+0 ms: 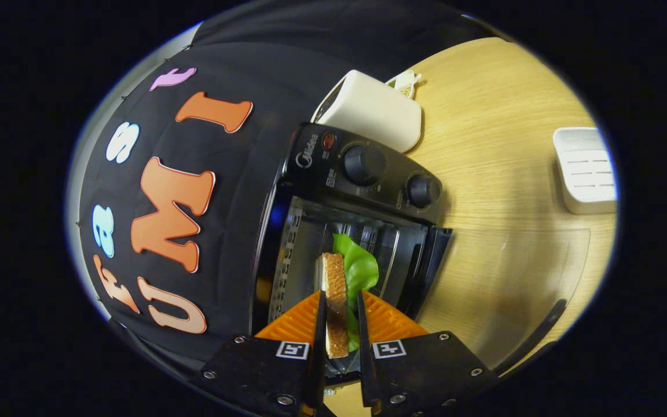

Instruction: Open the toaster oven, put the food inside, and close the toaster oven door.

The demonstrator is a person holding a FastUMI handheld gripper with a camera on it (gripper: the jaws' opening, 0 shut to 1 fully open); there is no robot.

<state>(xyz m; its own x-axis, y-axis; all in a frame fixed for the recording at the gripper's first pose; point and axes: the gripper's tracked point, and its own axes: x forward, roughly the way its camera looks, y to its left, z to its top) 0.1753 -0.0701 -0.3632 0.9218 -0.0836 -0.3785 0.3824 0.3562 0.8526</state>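
The gripper [342, 315] has its 2 fingers pinched on the sandwich [338, 289], whose long axis points straight ahead into the open toaster oven [362, 168], door [513, 289] folded down.

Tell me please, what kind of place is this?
Probably a mock kitchen counter set up in a recording booth: a black toaster oven with its door open stands on a wooden tabletop before a black cloth wall. The hand-held gripper is shut on a sandwich.
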